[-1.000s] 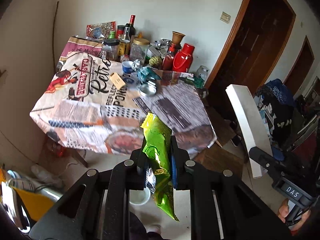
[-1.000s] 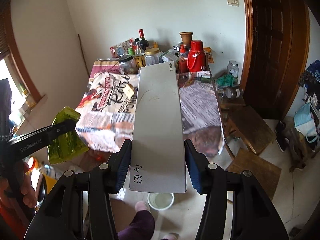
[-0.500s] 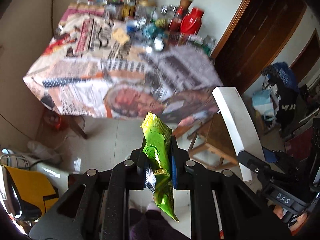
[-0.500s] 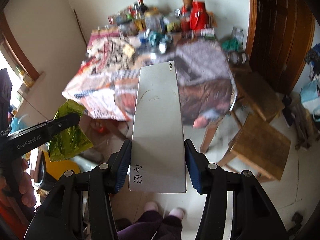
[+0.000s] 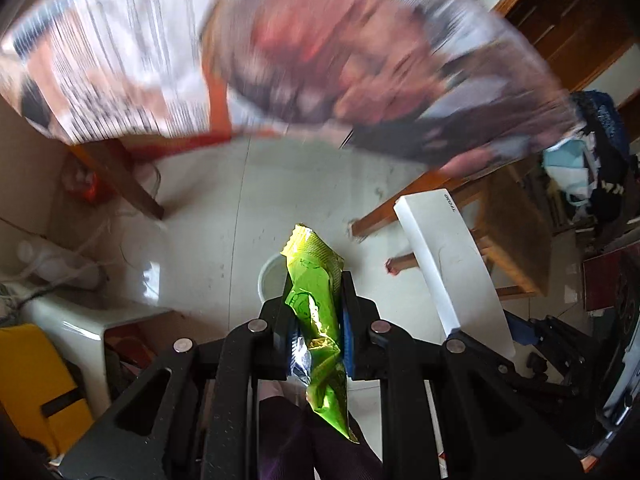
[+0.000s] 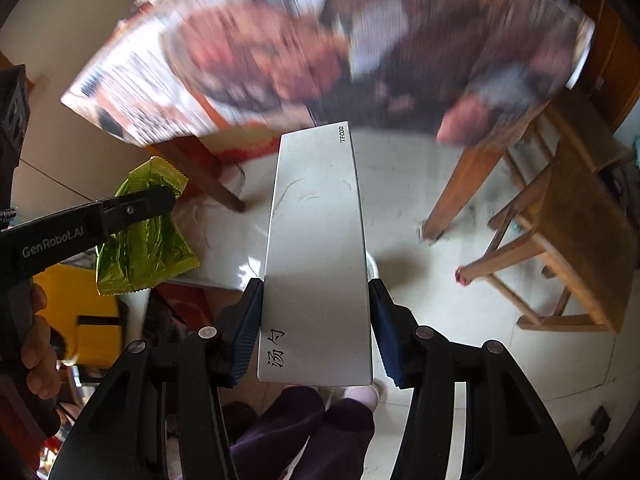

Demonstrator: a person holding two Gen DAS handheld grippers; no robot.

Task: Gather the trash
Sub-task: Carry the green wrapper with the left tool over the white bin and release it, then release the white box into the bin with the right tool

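Closest to me, my left hand-held gripper point(image 5: 314, 304) is pinching a crumpled green wrapper point(image 5: 316, 320) between its pads, the wrapper sticking out above and below the fingers; my right hand-held gripper point(image 6: 316, 320) is clamped on the sides of a flat white box point(image 6: 318, 248) with black characters near its close end. Below both I see my own legs in dark trousers point(image 6: 304, 432) on the pale tiled floor point(image 5: 224, 216). Just past the wrapper a white bowl point(image 5: 272, 276) sits on the floor. Farther out stands a wooden stool point(image 6: 576, 248), then the blurred desk point(image 6: 320, 52) under its printed cloth
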